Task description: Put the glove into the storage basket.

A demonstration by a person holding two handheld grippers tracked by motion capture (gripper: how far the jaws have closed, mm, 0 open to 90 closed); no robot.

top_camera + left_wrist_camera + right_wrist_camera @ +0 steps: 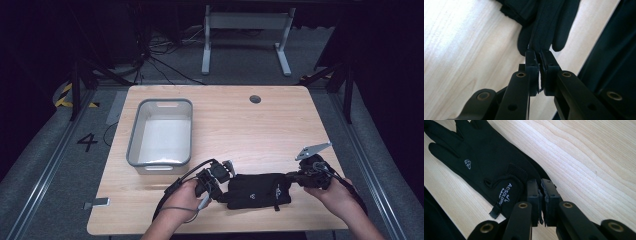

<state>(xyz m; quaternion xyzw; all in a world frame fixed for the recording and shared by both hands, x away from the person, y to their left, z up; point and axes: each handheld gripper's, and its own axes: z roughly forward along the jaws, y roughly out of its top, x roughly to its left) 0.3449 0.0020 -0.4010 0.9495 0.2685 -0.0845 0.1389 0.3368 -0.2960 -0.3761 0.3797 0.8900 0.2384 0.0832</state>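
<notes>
Dark surroundings frame a pale wooden table [260, 125] in the middle of the high view, with grey floor and a white desk frame [246, 37] above it. At the centre left of the table stands a grey bin [134, 145]. Low in the frame, near the table's front edge, lies a black glove [257, 191] stretched between the two tools. The left gripper [226, 172] meets it at the lower centre left; in the left gripper view its jaws are pinched together on the fingertip end of the glove [546, 27]. The right gripper [292, 176] sits at the lower right; in the right gripper view its jaws are clamped on the cuff edge of the glove [481, 167], whose fingers point to the upper left.
</notes>
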